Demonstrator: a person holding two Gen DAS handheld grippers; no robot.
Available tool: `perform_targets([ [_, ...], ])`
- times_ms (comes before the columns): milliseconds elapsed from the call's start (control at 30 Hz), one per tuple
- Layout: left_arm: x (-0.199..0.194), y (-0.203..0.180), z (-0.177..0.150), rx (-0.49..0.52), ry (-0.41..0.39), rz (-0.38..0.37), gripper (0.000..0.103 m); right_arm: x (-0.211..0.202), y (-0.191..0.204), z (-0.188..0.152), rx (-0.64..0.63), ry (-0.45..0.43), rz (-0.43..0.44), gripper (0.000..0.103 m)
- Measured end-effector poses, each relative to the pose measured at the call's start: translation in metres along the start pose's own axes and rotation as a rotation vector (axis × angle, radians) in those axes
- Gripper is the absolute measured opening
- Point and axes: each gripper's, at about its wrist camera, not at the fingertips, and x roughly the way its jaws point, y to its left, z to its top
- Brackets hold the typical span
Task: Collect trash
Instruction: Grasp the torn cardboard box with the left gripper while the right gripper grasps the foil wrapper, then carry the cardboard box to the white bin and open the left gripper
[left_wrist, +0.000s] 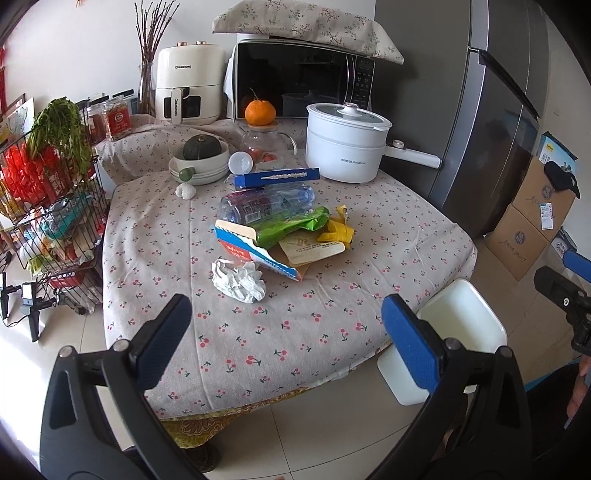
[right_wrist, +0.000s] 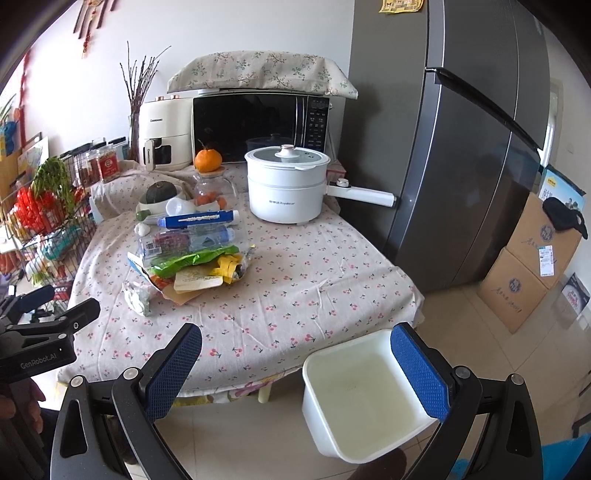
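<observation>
A pile of trash lies mid-table: a crumpled white tissue, a torn blue and white carton, a green wrapper, a clear plastic bottle, yellow scraps and a tan card. A white square bin stands on the floor by the table's near right corner. My left gripper is open and empty over the table's near edge. My right gripper is open and empty, above the bin's left rim.
The cherry-print table also holds a white electric pot, a blue box, a glass jar with an orange, bowls with a squash, a microwave and an air fryer. A wire rack stands left, a fridge and cardboard boxes right.
</observation>
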Motion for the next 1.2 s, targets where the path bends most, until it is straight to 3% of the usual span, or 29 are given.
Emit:
perform_targets([
  [133,0.02,0.013,0.017,0.024,0.041,-0.036,0.102,0.027,0.0,0.029,-0.035,0.076,0.098,0.103],
  [233,0.047,0.029,0.03,-0.02,0.114,-0.067,0.102,0.07,0.002,0.043,-0.026,0.211,0.195,0.103],
  [333,0.077,0.042,0.038,-0.097,0.16,-0.093,0.091,0.114,0.003,0.043,0.028,0.305,0.271,0.103],
  [433,0.107,0.051,0.043,-0.164,0.192,-0.101,0.077,0.149,0.004,0.028,0.031,0.369,0.272,0.103],
  [500,0.128,0.054,0.043,-0.201,0.218,-0.1,0.073,0.167,0.007,0.023,0.012,0.435,0.297,0.101],
  [700,0.174,0.047,0.041,-0.252,0.303,-0.063,0.059,0.197,0.014,0.042,0.072,0.456,0.363,0.1],
  [767,0.184,0.049,0.039,-0.28,0.327,-0.058,0.04,0.208,0.017,0.049,0.108,0.459,0.38,0.1],
  [867,0.191,0.057,0.034,-0.345,0.362,-0.047,0.023,0.228,0.022,0.058,0.169,0.472,0.401,0.093],
  [967,0.188,0.063,0.033,-0.382,0.366,-0.064,0.016,0.249,0.027,0.063,0.246,0.484,0.431,0.083],
  [1200,0.152,0.075,0.033,-0.358,0.313,-0.075,0.003,0.298,0.033,0.059,0.408,0.504,0.455,0.066],
])
